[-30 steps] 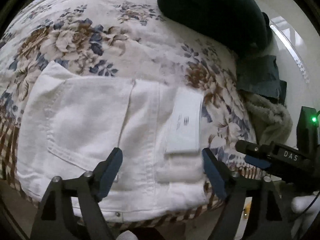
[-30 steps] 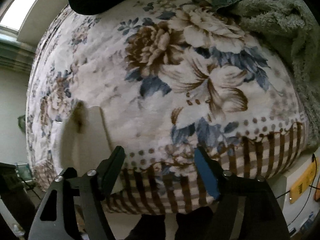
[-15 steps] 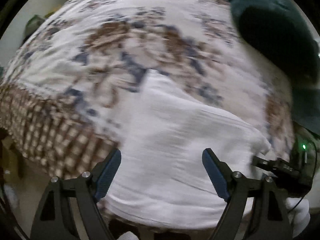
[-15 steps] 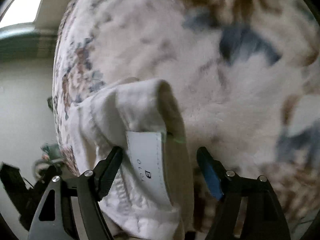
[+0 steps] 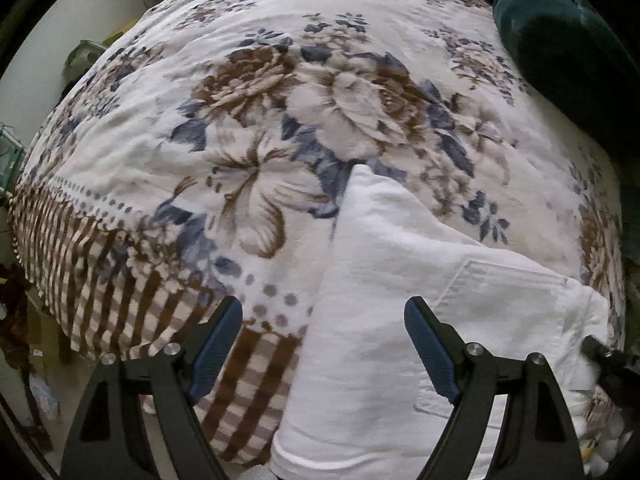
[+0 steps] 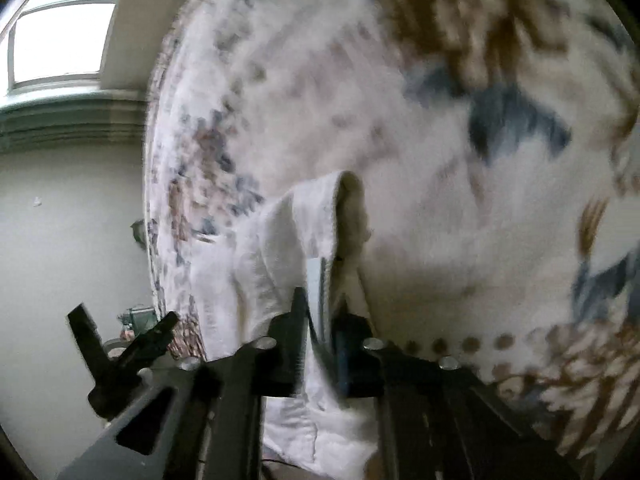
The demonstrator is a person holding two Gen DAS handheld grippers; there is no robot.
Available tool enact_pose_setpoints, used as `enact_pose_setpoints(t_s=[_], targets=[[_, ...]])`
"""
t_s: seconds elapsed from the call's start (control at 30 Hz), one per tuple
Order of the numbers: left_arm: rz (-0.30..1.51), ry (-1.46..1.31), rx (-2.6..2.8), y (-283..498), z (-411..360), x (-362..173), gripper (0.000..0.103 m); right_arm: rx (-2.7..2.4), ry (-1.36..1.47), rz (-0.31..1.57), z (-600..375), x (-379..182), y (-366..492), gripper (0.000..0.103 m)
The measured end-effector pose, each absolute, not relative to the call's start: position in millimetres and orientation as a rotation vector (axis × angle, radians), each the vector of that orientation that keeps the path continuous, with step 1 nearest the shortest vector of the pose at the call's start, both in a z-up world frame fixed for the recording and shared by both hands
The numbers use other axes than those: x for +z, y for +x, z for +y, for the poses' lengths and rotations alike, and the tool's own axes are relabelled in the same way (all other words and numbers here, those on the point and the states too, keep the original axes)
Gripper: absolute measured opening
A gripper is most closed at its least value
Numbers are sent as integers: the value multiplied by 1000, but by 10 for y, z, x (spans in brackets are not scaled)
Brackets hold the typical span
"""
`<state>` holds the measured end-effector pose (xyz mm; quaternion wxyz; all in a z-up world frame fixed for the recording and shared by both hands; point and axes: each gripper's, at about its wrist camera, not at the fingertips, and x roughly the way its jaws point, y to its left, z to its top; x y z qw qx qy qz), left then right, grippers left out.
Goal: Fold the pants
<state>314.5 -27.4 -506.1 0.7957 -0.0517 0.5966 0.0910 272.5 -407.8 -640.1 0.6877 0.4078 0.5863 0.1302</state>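
Observation:
The white pants lie folded on the floral blanket near the bed's front edge, a back pocket facing up. My left gripper is open just above their left edge and holds nothing. In the right wrist view the pants bunch up at the waistband. My right gripper is shut on the waistband by its label. The right gripper's tip shows at the right edge of the left wrist view, at the pants' right end.
A dark green garment lies at the back right of the bed. The blanket's brown checked border hangs over the front edge, with floor below. A window and a wall are at left in the right wrist view.
My right gripper moved onto the pants' waistband and closed on it. My left gripper swung left, from over the pocket area to the pants' left edge, staying open.

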Motion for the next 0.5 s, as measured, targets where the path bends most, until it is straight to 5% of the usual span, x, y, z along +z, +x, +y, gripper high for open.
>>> enact_pose_setpoints(t_s=[0.1, 0.27, 0.33, 0.37, 0.4, 0.43, 0.5], targets=[[1286, -107, 170, 3178, -371, -5068, 91, 285, 858, 1287, -4127, -6222, 2750, 10], [1290, -96, 150, 3233, -465, -5068, 91, 320, 768, 1348, -4146, -6285, 2833, 10], [1297, -95, 146, 3253, -478, -5083, 91, 337, 758, 1404, -4188, -6428, 2839, 18], [1300, -93, 148, 3260, -480, -5089, 91, 347, 763, 1436, -4189, -6514, 2851, 44], [1302, -88, 149, 3265, -481, -5095, 91, 350, 773, 1475, -4198, -6645, 2856, 82], [1305, -77, 153, 3272, -487, -5101, 91, 363, 790, 1495, -4209, -6739, 2858, 94], [1307, -73, 158, 3278, -486, -5109, 91, 376, 838, 1534, -4228, -6948, 2864, 98]])
